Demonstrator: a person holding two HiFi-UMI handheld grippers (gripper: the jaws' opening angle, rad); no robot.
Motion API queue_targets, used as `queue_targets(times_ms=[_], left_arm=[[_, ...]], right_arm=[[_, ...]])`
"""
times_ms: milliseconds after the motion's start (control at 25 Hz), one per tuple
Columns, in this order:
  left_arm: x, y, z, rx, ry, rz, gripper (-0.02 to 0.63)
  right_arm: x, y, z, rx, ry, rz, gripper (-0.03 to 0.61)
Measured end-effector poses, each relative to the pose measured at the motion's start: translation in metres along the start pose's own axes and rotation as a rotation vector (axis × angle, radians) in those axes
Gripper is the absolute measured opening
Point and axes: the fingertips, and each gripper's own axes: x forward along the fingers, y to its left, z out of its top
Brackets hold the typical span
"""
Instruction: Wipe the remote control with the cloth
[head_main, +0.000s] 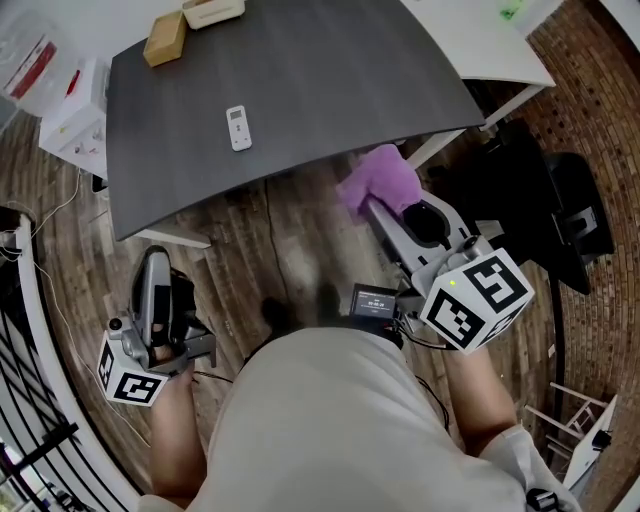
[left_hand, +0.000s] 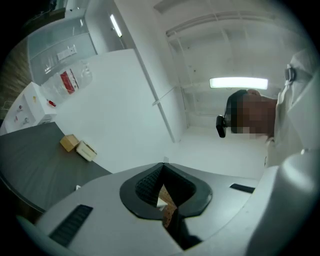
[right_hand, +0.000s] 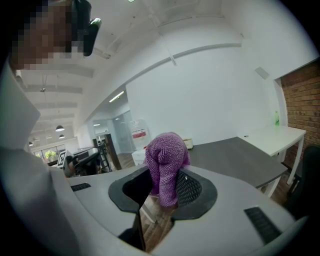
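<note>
Small white remote control (head_main: 238, 128), flat and rectangular, lying on the smooth dark grey table (head_main: 330, 80), near its front edge and well apart from both claws. Right claw (right_hand: 160, 192) closed on a purple cloth (right_hand: 165, 160), soft and with a knitted look, bunched up over the jaw tips, held above the wooden floor (head_main: 280, 230) just beside the table edge. Left claw (left_hand: 162, 192) fully closed with nothing held, low over the floor, off the table's near left corner.
</note>
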Motion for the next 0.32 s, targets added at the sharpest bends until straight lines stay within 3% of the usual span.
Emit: queue_targets(times_ms=[120,320], left_arm=[[0.005,-0.014,-0.019,0.009,0.091,-0.052,0.003],[0.008,-0.051,-0.067,-0.073,0.27,-0.214,0.003]], right_arm=[[0.001,-0.003,0.002,0.013,-0.003,0.006,0.124],[0.0,-0.01,0.002,0.034,-0.006,0.003,0.124]])
